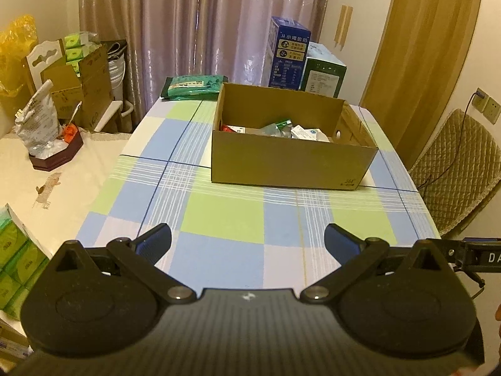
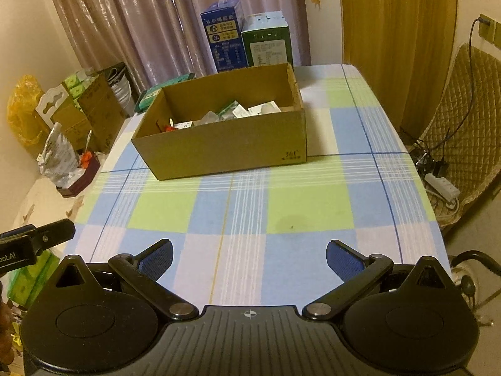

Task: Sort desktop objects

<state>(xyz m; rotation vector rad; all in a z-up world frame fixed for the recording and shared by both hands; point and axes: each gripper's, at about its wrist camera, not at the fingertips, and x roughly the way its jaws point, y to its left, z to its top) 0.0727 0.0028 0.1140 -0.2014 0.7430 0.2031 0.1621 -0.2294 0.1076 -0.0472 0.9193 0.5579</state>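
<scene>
While the checked tablecloth [image 1: 225, 216] fills the middle of both views, the cardboard box [image 1: 291, 163] sits upper centre in the left wrist view and upper centre-left in the right, its long axis running across the frame, well ahead of both tools. I judge neither hand clearly nearer; the small packets [image 1: 300, 131] lie inside the box. I read the left gripper [image 1: 247, 241] and right gripper [image 2: 249, 257] as both spread wide, holding nothing.
</scene>
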